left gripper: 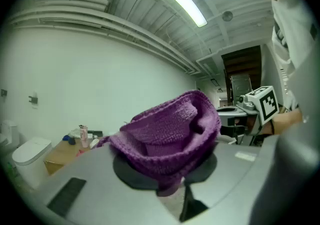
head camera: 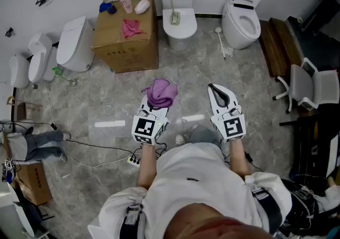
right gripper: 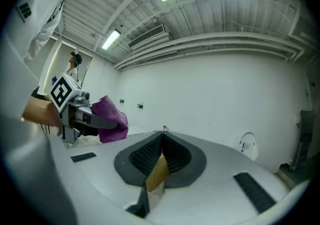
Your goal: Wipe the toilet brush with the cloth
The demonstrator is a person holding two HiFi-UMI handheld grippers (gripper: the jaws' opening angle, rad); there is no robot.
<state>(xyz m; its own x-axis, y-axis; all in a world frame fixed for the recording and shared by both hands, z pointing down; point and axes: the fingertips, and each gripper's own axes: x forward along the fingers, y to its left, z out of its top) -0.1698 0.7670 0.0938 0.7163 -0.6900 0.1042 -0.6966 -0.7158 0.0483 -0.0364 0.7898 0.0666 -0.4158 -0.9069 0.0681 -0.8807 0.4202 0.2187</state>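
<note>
My left gripper (head camera: 158,101) is shut on a bunched purple knitted cloth (head camera: 162,92), held above the grey floor in front of the person. In the left gripper view the cloth (left gripper: 170,134) fills the space over the jaws and hides the fingertips. My right gripper (head camera: 212,88) hangs beside it to the right, shut with nothing held; its ribbed black pads (right gripper: 145,155) meet at the tips. A thin white brush with a round head (head camera: 220,41) lies on the floor between the two far toilets. Another handled item (head camera: 173,16) rests on the middle toilet's lid.
A cardboard box (head camera: 127,47) at the back left carries a pink cloth (head camera: 130,27) and bottles. Toilets stand at the left (head camera: 77,44), middle (head camera: 178,31) and right (head camera: 241,17). A white chair (head camera: 305,86) is at the right; cables (head camera: 101,147) trail on the floor at the left.
</note>
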